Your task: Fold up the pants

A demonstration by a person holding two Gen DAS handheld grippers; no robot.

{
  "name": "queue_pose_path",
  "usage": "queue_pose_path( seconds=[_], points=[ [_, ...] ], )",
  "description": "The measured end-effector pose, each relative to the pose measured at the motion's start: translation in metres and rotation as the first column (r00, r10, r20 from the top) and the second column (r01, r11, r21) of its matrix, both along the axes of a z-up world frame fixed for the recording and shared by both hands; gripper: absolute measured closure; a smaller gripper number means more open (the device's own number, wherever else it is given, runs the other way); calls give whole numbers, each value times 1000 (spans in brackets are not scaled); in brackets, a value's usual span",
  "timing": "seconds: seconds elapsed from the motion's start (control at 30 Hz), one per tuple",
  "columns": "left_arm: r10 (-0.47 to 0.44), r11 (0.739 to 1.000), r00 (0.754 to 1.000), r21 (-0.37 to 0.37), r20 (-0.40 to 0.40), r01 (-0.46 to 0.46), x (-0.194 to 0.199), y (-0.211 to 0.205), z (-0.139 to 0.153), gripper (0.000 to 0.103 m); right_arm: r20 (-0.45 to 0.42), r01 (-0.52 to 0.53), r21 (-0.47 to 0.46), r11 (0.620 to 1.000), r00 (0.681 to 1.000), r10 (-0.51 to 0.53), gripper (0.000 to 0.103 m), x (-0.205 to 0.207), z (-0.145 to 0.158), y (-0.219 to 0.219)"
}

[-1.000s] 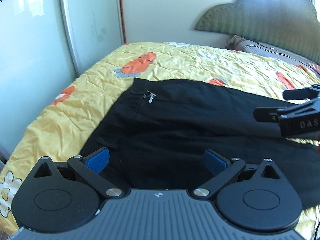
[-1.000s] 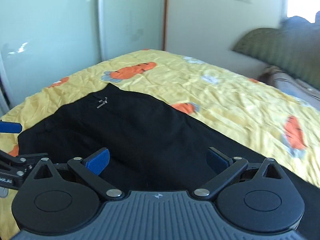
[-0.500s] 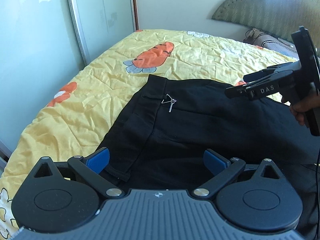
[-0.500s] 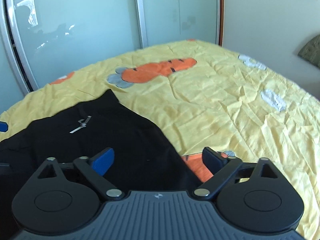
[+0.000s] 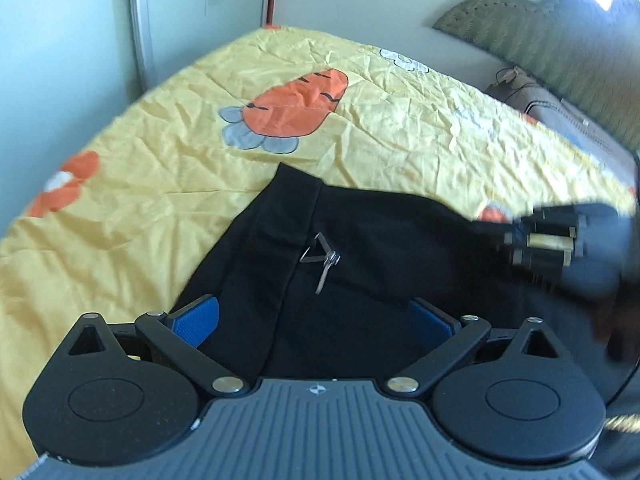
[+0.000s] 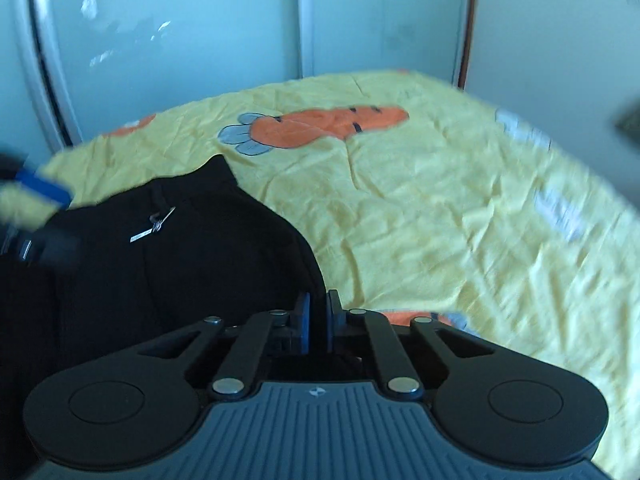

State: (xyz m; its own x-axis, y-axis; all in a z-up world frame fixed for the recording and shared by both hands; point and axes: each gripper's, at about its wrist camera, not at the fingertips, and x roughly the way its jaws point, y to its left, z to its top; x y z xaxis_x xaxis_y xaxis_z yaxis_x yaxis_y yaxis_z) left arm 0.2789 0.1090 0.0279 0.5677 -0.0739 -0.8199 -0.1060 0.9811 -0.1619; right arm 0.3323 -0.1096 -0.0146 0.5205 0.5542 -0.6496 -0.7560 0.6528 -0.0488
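Black pants [image 5: 372, 264] lie flat on the yellow bedspread [image 5: 160, 160], waistband toward the far left, a metal zipper pull [image 5: 324, 264] on top. My left gripper [image 5: 316, 320] is open just above the waist area, its blue pads straddling the waistband's near part. My right gripper [image 6: 316, 320] is shut on the right edge of the pants [image 6: 180, 256], black cloth between its blue pads. The right gripper shows blurred in the left wrist view [image 5: 552, 240]. The left gripper's blue fingertip [image 6: 44, 188] shows at the left of the right wrist view.
The bedspread has orange carrot prints [image 5: 296, 104]. Pale sliding wardrobe doors [image 6: 180, 40] stand close beyond the bed's far edge. A green headboard [image 5: 540, 36] and a pillow [image 5: 560, 120] are at the right.
My right gripper has closed on the pants' right edge. My left gripper has moved closer over the waistband, still open.
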Motion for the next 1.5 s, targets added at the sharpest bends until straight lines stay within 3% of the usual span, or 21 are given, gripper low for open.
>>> queue_pose_path(
  seconds=[0.07,0.13,0.2,0.3,0.43,0.6,0.67,0.8,0.83,0.87,0.93,1.0,1.17,1.27,1.33,1.5],
  points=[
    [8,993,999,-117,-45,-13,26,10,1,4,129,-20,-84,996,991,30,96,-24,2,12],
    [25,969,995,-244,-101,-49,49,21,2,5,245,-33,-168,985,967,74,96,-47,0,22],
    [13,927,989,-369,-145,-66,71,28,1,4,335,-36,-229,973,935,113,96,-65,-4,27],
    [21,870,972,-475,-235,-133,91,32,-6,4,429,-40,-266,963,890,155,96,-87,-6,30],
    [0,808,944,-556,-329,-194,104,30,-21,8,515,-33,-295,955,836,188,96,-109,-7,32],
    [14,724,926,-635,-377,-269,108,31,-34,18,543,-42,-326,944,809,224,96,-124,-13,36],
    [21,705,921,-647,-389,-290,110,33,-38,24,549,-41,-331,943,804,228,96,-126,-15,38],
    [7,658,915,-687,-403,-308,110,38,-46,47,564,-38,-342,939,791,237,96,-134,-16,40],
    [4,655,915,-690,-404,-307,109,38,-47,58,567,-36,-343,939,789,238,96,-135,-16,40],
    [0,660,916,-689,-401,-301,107,37,-47,63,569,-34,-342,939,788,236,96,-136,-15,39],
    [1,683,925,-676,-379,-277,101,36,-43,85,573,-27,-336,941,787,228,96,-137,-16,37],
    [8,705,938,-664,-346,-251,90,36,-39,98,576,-22,-326,945,788,217,96,-140,-17,37],
    [33,741,965,-641,-259,-197,51,36,-30,99,587,11,-320,947,787,189,95,-151,-18,36],
    [29,738,974,-652,-223,-171,29,33,-28,99,597,52,-330,942,785,166,81,-154,-21,33],
    [35,736,978,-657,-206,-164,18,33,-27,99,572,75,-335,939,808,139,74,-149,-22,28],
    [50,752,989,-647,-141,-130,4,32,-19,99,509,89,-314,945,856,88,75,-132,-19,17]
  ],
)
